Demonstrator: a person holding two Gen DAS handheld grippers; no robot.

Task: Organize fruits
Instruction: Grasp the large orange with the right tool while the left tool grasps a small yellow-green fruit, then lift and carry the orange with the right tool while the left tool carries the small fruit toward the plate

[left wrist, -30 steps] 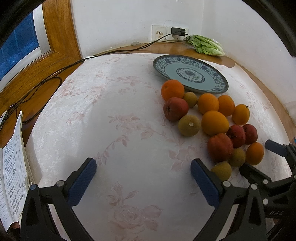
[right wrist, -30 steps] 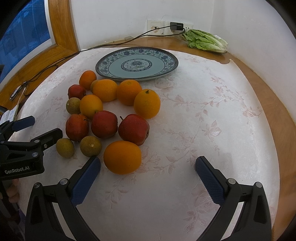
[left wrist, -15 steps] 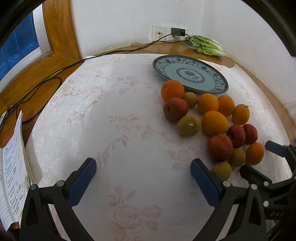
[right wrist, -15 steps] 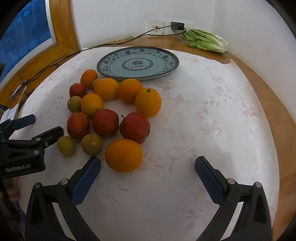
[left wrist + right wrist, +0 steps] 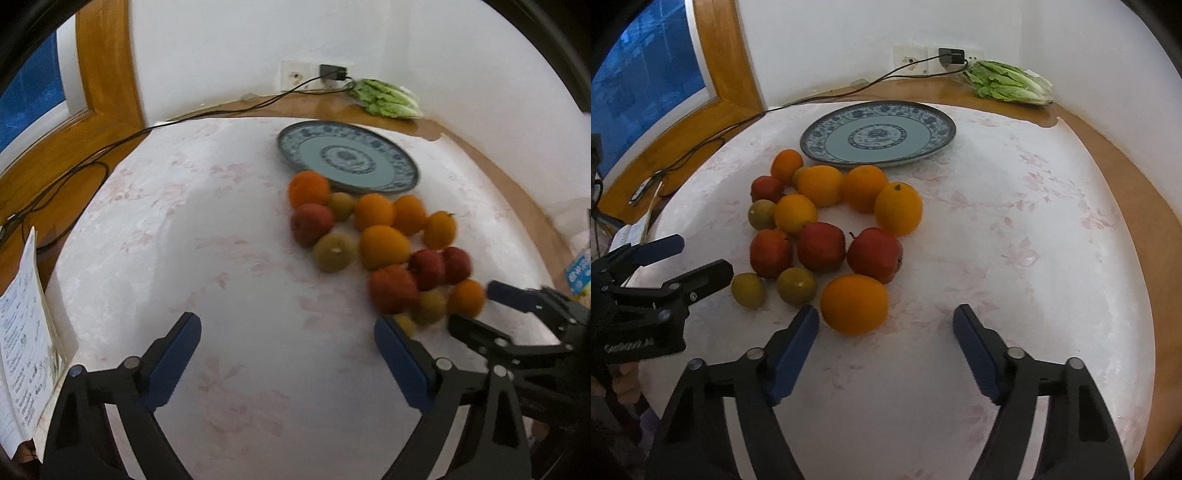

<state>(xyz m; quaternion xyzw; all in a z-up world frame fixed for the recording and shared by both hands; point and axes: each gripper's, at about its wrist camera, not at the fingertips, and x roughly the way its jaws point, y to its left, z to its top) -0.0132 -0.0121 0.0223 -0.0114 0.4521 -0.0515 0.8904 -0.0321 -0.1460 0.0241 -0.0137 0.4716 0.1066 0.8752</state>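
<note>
Several oranges, red apples and small yellow-green fruits lie in a cluster on the flowered tablecloth in front of a blue-patterned plate [image 5: 812, 144] [image 5: 284, 146], which holds nothing. My right gripper [image 5: 885, 315] is closing, and the nearest orange [image 5: 854, 303] sits partly between its fingertips, close to the left pad, with neither pad pressing on it. My left gripper [image 5: 286, 328] is wide, closing slightly over bare cloth left of the cluster. A small yellow-green fruit [image 5: 406, 325] lies just beyond its right fingertip. Each gripper shows in the other's view, beside the fruit.
A bagged lettuce [image 5: 1012, 83] lies at the back by a wall socket [image 5: 912, 59], whose black cable [image 5: 738, 125] runs off to the left. Printed papers [image 5: 22, 332] stand at the table's left edge. The table's wooden rim [image 5: 1137, 184] curves round the right side.
The right gripper's jaws have narrowed around the nearest orange. The left jaws have closed a little, and the left view has shifted and blurred. The fruit has not moved.
</note>
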